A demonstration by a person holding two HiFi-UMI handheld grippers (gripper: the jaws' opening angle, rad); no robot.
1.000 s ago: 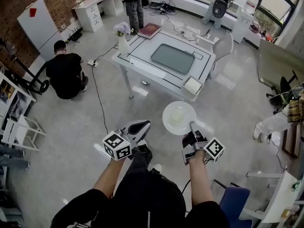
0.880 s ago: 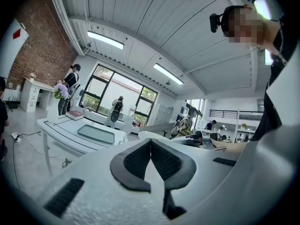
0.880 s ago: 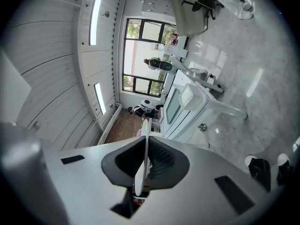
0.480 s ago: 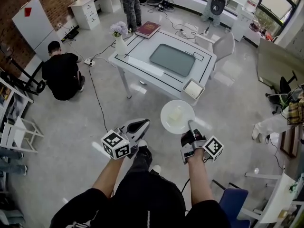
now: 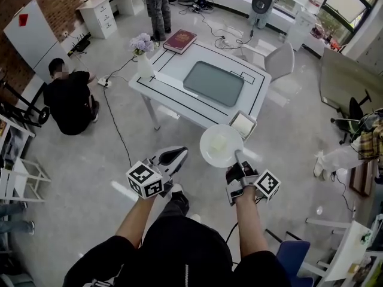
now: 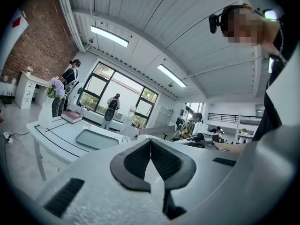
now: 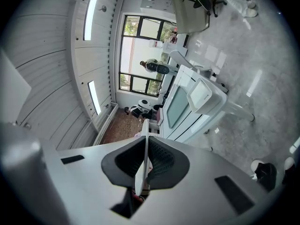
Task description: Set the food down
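Observation:
A white plate (image 5: 221,146) carries a pale piece of food (image 5: 219,143). My right gripper (image 5: 237,158) is shut on the plate's near rim and holds it in the air, just short of the white table (image 5: 169,76). In the right gripper view the plate's edge (image 7: 143,159) runs thin between the pads of the right gripper (image 7: 146,143). To the plate's left, my left gripper (image 5: 172,156) is shut with nothing in it. The left gripper view shows the left gripper (image 6: 151,145) with its pads pressed together, and the table (image 6: 56,131) beyond them.
The table bears a grey mat (image 5: 213,83), a red book (image 5: 180,41), a vase of flowers (image 5: 143,55) and a small white box (image 5: 243,124) at its near corner. A white chair (image 5: 279,59) stands behind it. One person crouches (image 5: 70,98) at left. Another stands (image 5: 157,3) beyond.
The table has come nearer in the head view. The plate, still in my right gripper, now hangs close to the table's near corner by the white box. Both grippers keep their poses.

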